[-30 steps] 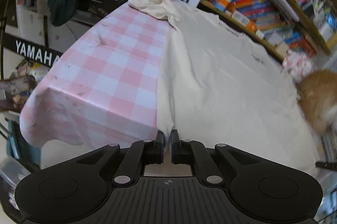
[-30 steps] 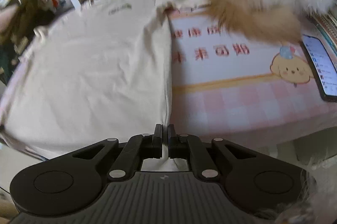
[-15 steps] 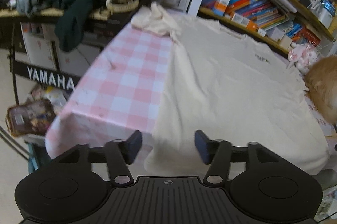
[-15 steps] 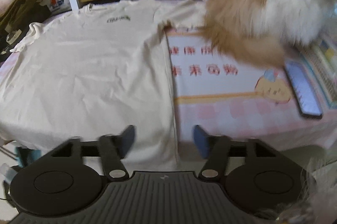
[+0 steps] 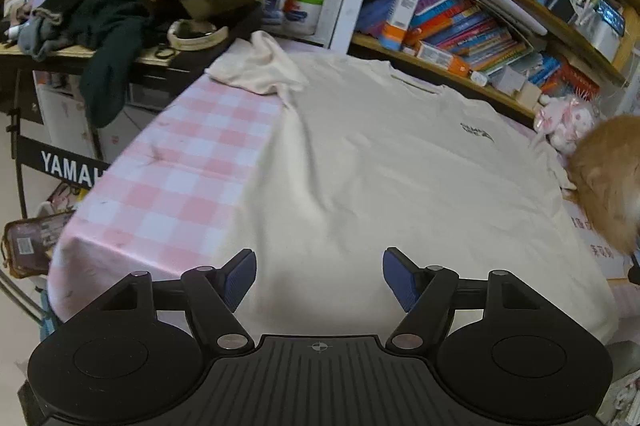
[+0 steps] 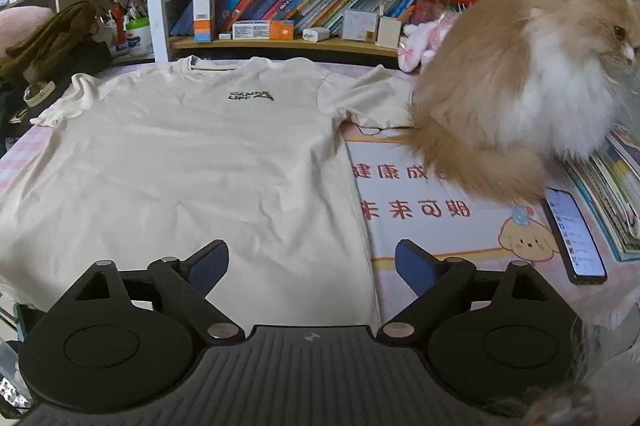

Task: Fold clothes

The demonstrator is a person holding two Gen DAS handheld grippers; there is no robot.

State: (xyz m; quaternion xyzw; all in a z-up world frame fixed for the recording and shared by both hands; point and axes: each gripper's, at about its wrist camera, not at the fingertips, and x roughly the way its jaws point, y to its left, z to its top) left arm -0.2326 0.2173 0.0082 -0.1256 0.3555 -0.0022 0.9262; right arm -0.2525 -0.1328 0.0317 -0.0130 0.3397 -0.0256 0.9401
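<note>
A cream T-shirt (image 5: 392, 178) (image 6: 192, 170) lies spread flat, front up, on a table with a pink checked cloth (image 5: 172, 166); its collar points toward the bookshelves. The far left sleeve (image 5: 256, 70) is bunched. My left gripper (image 5: 319, 276) hovers over the shirt's near left hem, jaws still opening, nothing between them. My right gripper (image 6: 311, 268) hovers over the near right hem, jaws also opening and empty. The shirt's bottom edge hangs over the table's near side.
A fluffy orange-and-white cat (image 6: 520, 94) (image 5: 608, 182) sits on the table, on the shirt's right sleeve. A phone (image 6: 574, 236) and stacked books (image 6: 620, 186) lie at the right. Bookshelves (image 6: 300, 2) line the back. Dark clothes (image 5: 112, 22) pile on a desk at the left.
Both grippers were shut on the shirt's bottom corners; they have let go, opened wide, and pulled back and up. The shirt now lies flat. The cat has shifted upright.
</note>
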